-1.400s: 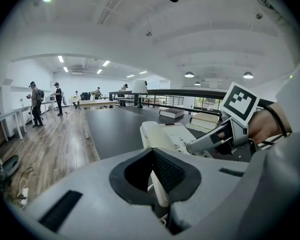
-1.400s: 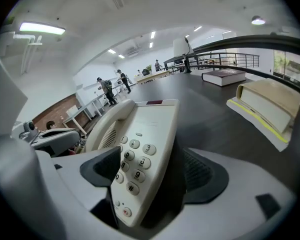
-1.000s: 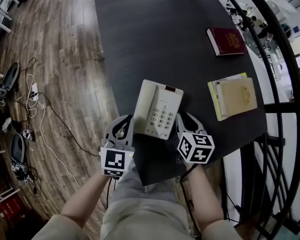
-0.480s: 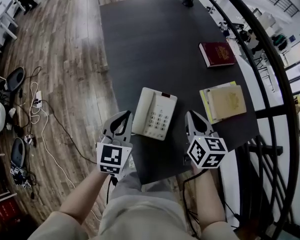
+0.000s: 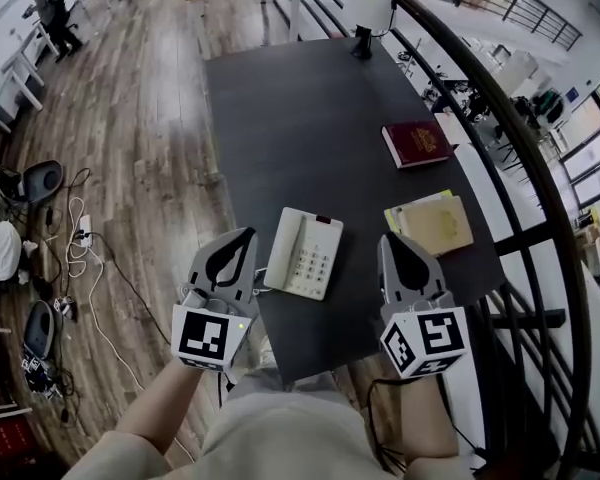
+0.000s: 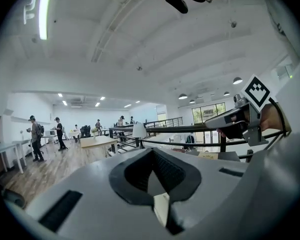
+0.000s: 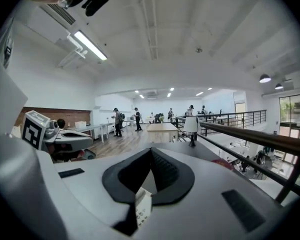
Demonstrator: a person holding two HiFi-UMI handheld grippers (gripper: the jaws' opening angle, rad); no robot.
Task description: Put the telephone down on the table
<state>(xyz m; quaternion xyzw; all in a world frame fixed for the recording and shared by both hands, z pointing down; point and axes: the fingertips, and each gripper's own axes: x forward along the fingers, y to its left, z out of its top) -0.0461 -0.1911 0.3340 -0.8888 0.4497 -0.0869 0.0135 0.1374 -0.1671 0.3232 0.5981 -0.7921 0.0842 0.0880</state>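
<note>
The cream telephone (image 5: 305, 253) lies flat on the dark table (image 5: 280, 118) near its front edge, handset on the left and keypad on the right. My left gripper (image 5: 244, 235) hangs above the table's left edge beside the phone, jaws shut and empty. Held high to the right of the phone, my right gripper (image 5: 391, 239) is also shut with nothing in it. Neither touches the phone. In the left gripper view the shut jaws (image 6: 151, 150) point out level over the room, and a sliver of the telephone (image 6: 161, 207) shows below them. The right gripper view shows the same: shut jaws (image 7: 151, 149) and the telephone (image 7: 142, 210) underneath.
A red book (image 5: 416, 143) and a stack of tan and yellow notebooks (image 5: 430, 224) lie on the table's right side. A white lamp (image 5: 368, 4) stands at the far end. A black railing (image 5: 525, 183) runs along the right. Cables (image 5: 75, 258) lie on the wooden floor at left.
Both grippers have risen away from the phone's sides and now sit higher and nearer to me. The telephone has stayed on the table.
</note>
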